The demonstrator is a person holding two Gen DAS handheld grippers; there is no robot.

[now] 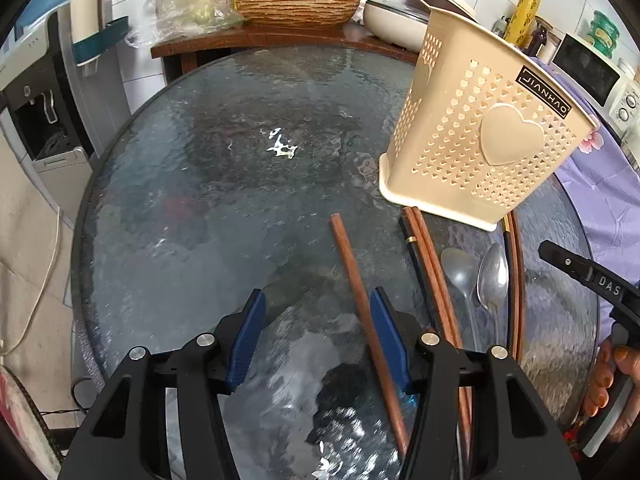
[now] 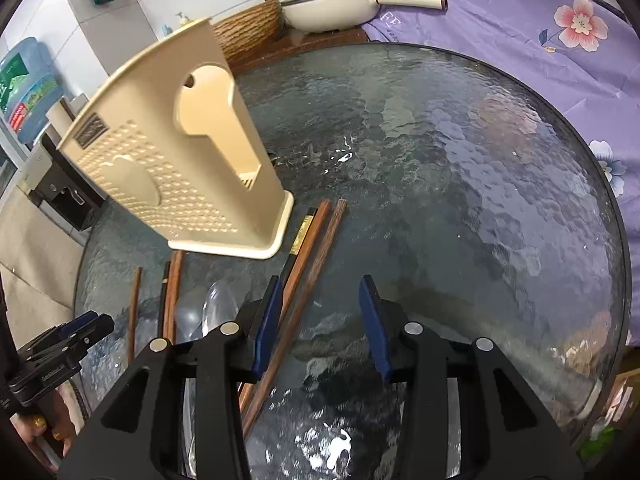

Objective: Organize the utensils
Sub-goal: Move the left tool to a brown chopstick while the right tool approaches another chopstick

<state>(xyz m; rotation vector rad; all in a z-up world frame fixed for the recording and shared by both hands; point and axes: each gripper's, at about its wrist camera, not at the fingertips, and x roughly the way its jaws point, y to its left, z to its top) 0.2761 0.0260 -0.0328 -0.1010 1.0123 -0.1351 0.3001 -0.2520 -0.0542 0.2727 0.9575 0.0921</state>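
A round glass table (image 1: 200, 208) stands in a kitchen. On it sits a beige holder (image 1: 476, 136) with little heart holes and one big heart on its side. It stands upright near the far edge of the row of utensils.

In front of the holder lie the utensils, all flat on the glass. One brown chopstick (image 1: 360, 304) lies alone. Next to it are a black chopstick (image 1: 412, 244) and more brown ones (image 1: 434, 276). Then come two spoons (image 1: 493, 276) side by side, bowls toward the holder.

The left gripper (image 1: 318, 336) hangs over the lone chopstick. Its blue fingers (image 1: 248, 340) are apart. The chopstick runs between them, close to one finger, but I cannot tell if it touches. Nothing is squeezed.

The right gripper (image 2: 318, 328) hangs over another bunch of chopsticks (image 2: 310, 264) at the other end of the row. Its blue fingers (image 2: 374, 328) are apart too. One chopstick passes just inside one finger, still lying on the table. It is not squeezed either.

A hand (image 1: 608, 384) holds the right gripper's handle at the table edge. A purple flowered cloth (image 2: 520, 32) lies past the table.
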